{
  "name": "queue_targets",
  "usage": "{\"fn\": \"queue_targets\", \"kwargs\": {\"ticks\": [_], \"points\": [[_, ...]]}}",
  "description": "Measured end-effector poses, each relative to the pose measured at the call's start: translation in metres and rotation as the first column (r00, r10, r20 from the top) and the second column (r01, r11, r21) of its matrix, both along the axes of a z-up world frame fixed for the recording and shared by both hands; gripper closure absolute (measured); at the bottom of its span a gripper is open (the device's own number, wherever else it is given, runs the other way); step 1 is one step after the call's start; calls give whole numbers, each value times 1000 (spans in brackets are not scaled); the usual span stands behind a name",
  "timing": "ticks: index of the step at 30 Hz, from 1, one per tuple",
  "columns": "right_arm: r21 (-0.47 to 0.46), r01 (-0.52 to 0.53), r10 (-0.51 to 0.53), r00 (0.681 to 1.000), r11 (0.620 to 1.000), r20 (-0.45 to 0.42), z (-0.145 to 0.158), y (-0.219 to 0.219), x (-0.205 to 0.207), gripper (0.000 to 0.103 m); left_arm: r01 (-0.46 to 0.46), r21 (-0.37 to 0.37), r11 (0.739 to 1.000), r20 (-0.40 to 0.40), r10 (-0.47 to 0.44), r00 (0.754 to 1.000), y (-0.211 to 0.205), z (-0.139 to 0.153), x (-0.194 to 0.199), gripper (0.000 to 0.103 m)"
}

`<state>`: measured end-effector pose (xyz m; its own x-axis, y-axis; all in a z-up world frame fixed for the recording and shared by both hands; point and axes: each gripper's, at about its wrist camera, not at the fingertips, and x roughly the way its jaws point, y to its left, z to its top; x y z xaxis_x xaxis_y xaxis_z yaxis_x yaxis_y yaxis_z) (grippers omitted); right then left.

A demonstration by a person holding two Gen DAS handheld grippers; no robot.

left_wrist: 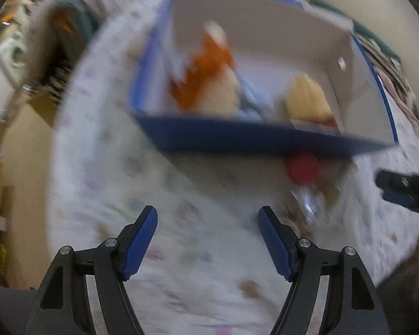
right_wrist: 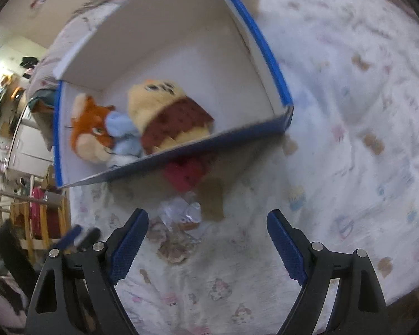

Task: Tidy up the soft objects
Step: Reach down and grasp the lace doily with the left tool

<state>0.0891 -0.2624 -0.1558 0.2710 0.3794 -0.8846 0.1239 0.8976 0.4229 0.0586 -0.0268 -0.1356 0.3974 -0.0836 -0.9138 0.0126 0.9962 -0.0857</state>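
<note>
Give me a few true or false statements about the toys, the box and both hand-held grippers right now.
1. Both the left hand-held gripper and the right hand-held gripper are open and empty. True.
2. The blue box holds no toys. False: an orange fox plush and a yellow plush lie inside.
3. A red soft item lies outside the box on the bedsheet. True.
4. The box is closed with a lid. False: it is open on top.
</note>
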Motion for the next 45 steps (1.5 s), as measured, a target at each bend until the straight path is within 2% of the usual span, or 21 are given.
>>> {"fn": "queue_targets", "kwargs": {"ticks": [2,6,10,13,16,17,19,20,21,22,27,29,32,34,37,40,43,44,45], "points": [[5,-2,2,1000,1000,-14,-5,2,3,10,33,-58,998,-53,-36,998,-12,-15,3,33],[-9,-2,2,1000,1000,-10,-7,4,4,10,139,-55,989,-43,-142,989,-38,-25,6,37],[0,13,-13,1000,1000,-15,-8,1,9,10,197,-168,966,-110,-217,970,-57,-39,5,36],[5,24,-24,1000,1000,-16,-8,-2,10,10,242,-165,956,-152,-267,952,-71,-52,4,36],[5,25,-25,999,1000,-24,-11,-2,13,10,275,-132,952,-158,-294,943,-81,-61,5,37],[2,23,-23,999,1000,-27,-11,-2,14,10,288,-119,950,-157,-305,940,-85,-64,5,40],[-7,19,-19,999,1000,-36,-14,-1,15,10,300,-118,947,-157,-316,936,-91,-67,7,69],[-14,19,-19,999,1000,-41,-17,3,19,10,303,-121,945,-166,-320,933,-92,-68,8,75],[-20,17,-18,999,1000,-48,-19,3,20,10,301,-130,945,-169,-321,932,-92,-67,9,86],[-24,17,-18,998,1000,-53,-21,4,22,10,298,-152,942,-171,-322,931,-91,-66,9,93],[-9,22,-22,998,1000,-66,-27,5,29,10,309,-151,939,-131,-329,935,-88,-54,6,97],[9,22,-21,997,1000,-75,-30,8,32,10,276,-143,951,-102,-291,951,-80,-44,7,97],[10,8,-7,996,1000,-85,-35,11,35,10,179,-123,976,-68,-188,980,-62,-30,12,97],[13,-1,2,995,1000,-104,-40,11,35,29,112,-106,988,-37,-117,992,-47,-19,13,97],[36,-3,8,989,999,-150,-53,13,36,48,60,-64,996,29,-58,998,-32,-6,12,97],[14,-17,19,986,1000,-166,-62,20,38,48,48,-71,996,61,-44,997,-30,2,14,97],[-3,-19,18,986,1000,-165,-67,24,41,50,56,-67,996,60,-52,997,-26,3,21,97],[-8,-20,18,987,1000,-158,-67,25,42,53,55,-68,996,57,-51,997,-26,3,24,97],[-14,-26,23,988,1000,-153,-67,26,43,64,56,-66,996,55,-52,997,-31,1,26,97]]}}
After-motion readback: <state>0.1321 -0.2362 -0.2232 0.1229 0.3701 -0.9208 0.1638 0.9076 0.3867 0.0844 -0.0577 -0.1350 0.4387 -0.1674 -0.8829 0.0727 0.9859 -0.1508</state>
